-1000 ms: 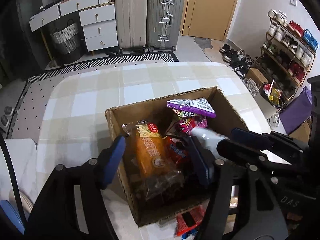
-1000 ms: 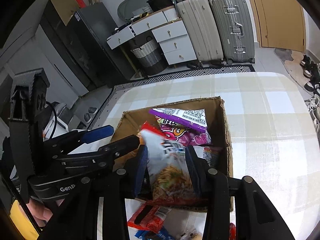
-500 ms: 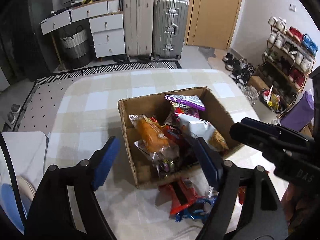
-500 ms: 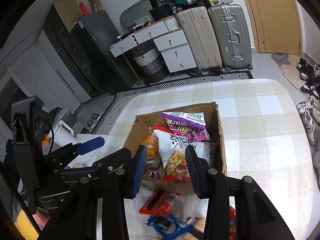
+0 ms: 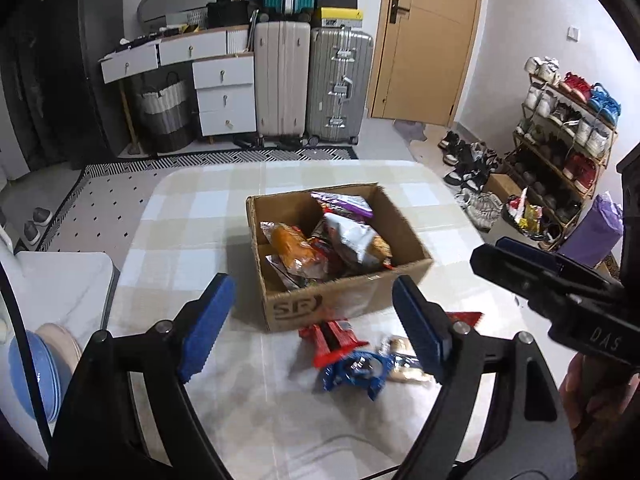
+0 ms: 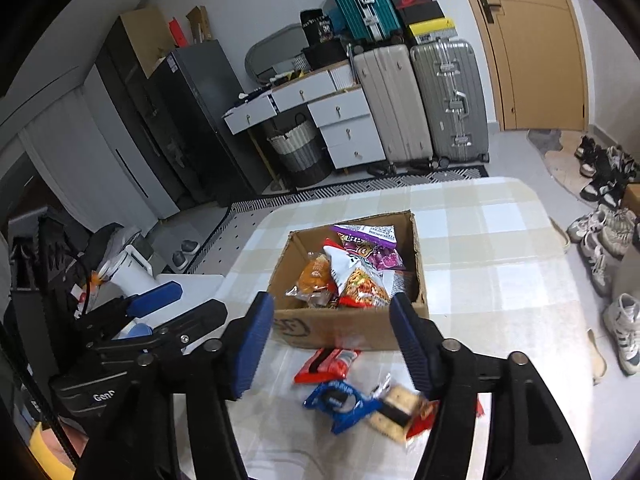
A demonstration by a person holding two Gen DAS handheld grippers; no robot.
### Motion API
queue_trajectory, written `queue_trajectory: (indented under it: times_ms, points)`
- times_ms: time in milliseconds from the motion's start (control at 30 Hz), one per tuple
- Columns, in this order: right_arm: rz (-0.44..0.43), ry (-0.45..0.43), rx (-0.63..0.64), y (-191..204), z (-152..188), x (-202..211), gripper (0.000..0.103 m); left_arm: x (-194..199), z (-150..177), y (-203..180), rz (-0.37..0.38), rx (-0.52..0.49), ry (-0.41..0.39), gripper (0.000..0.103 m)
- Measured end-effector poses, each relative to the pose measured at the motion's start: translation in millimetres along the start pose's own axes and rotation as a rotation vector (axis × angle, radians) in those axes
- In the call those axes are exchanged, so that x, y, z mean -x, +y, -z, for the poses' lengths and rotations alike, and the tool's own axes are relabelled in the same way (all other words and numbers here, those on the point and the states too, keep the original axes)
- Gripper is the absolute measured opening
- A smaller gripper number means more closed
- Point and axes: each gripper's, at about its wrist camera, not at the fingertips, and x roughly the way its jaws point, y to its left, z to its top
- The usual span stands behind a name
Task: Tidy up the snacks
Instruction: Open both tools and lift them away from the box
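Both empty: left gripper [image 5: 312, 322] and right gripper [image 6: 332, 344] spread wide above table [image 6: 500, 264]. Loose red packet [image 6: 326, 362], blue packet [image 6: 340, 398], crackers [image 6: 396, 410] near side of cardboard box [image 6: 344, 326]. Suggest: drop on red packet, pinch mid-body, clear box rim.

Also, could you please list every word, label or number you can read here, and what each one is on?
"SF": front of the cardboard box.
"DAS": right tool.
"GenD", cut off: left tool.
Print on the purple snack bag, the red packet and the blue packet: too blurred to read.
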Motion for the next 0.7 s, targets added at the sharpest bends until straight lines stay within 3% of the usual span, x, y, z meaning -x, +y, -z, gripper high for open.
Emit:
queue_trajectory:
  times_ms: [167,400,500,633,700]
  points:
    - [0.006,-0.048,0.021,16,15,40,0.077,57,13,-23,-0.007,-0.039,-0.060,0.082]
    - [-0.012,-0.125,0.038,33,42,101,0.079,138,40,-50,0.010,-0.057,-0.140,0.084]
    - [-0.012,-0.151,0.043,38,59,123,0.080,166,57,-60,0.000,-0.067,-0.168,0.088]
    - [-0.007,-0.177,0.070,36,83,145,0.089,187,81,-67,-0.030,-0.074,-0.197,0.102]
    - [0.017,-0.181,0.070,30,97,153,0.089,192,94,-67,-0.013,-0.069,-0.196,0.102]
